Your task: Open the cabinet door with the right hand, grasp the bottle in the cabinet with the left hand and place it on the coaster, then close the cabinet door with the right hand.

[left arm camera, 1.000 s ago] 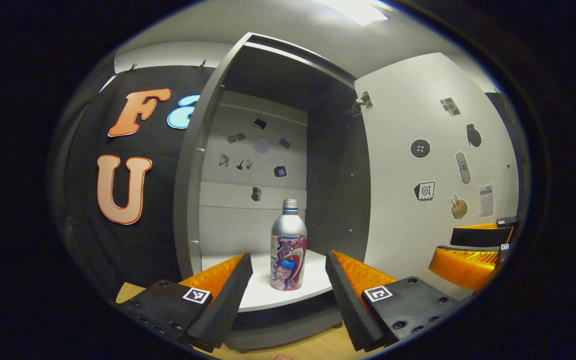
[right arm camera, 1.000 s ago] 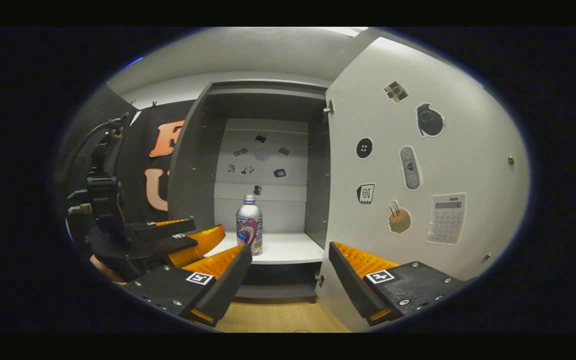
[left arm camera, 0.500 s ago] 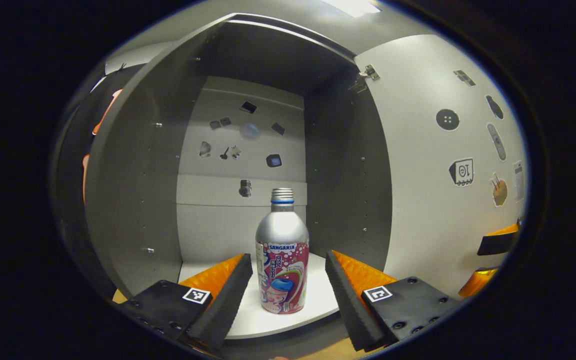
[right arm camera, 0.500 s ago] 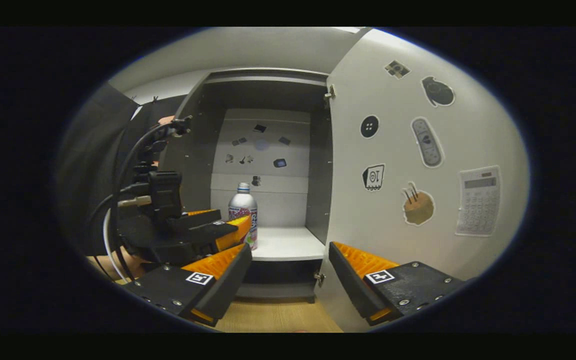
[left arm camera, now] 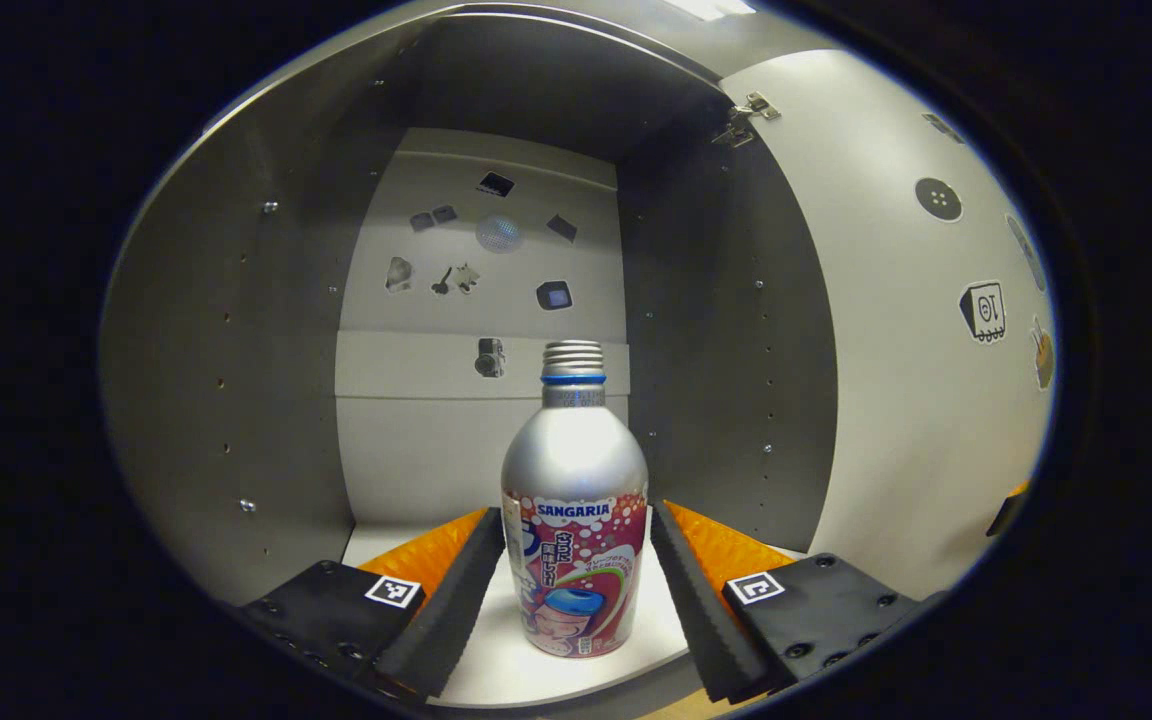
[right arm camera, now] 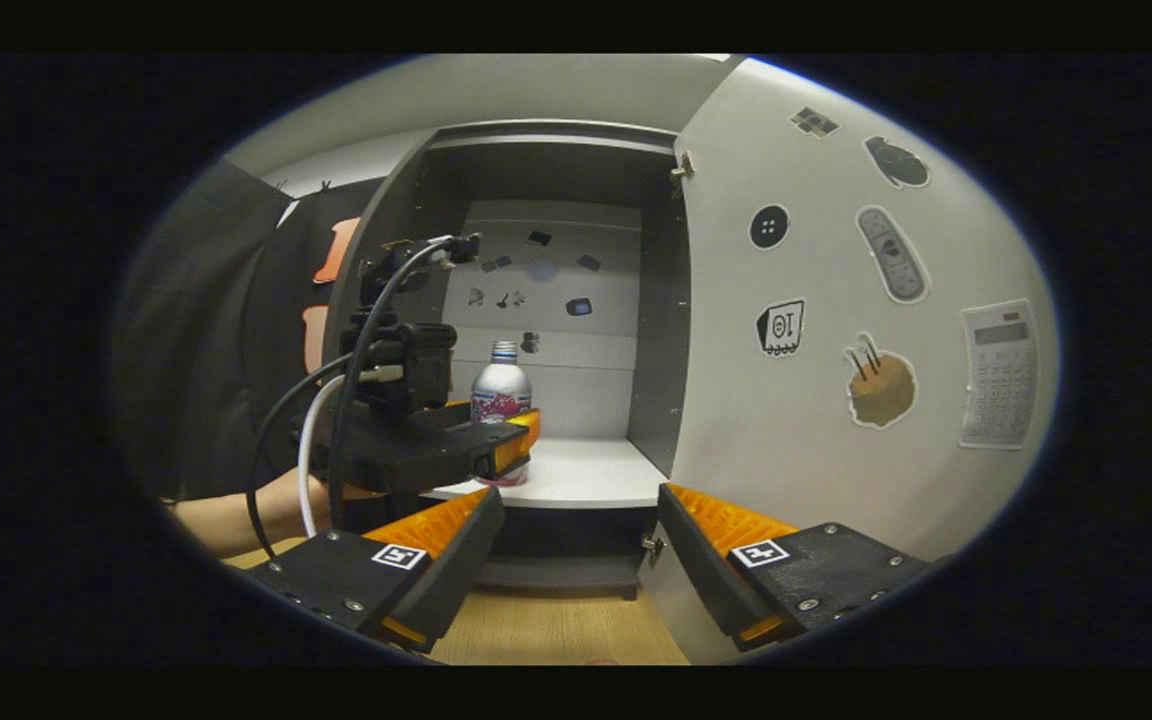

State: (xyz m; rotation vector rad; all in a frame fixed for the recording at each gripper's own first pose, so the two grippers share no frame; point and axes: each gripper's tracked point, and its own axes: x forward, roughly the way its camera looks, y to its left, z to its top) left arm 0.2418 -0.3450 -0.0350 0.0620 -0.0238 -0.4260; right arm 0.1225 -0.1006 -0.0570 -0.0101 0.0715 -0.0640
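Left gripper advanced into cabinet, jaws now flanking bottle

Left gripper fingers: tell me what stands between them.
In the left gripper view, the drink bottle stands upright on the cabinet shelf between the open left gripper's fingers, which flank it without clearly pressing.

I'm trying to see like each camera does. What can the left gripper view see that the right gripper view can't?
The left gripper view gives the bottle close up, standing between the open left tongs. The right gripper view adds the wooden floor, a person's forearm, the calculator sticker and the open right tongs. Both show the bottle, cabinet shelf and open door.
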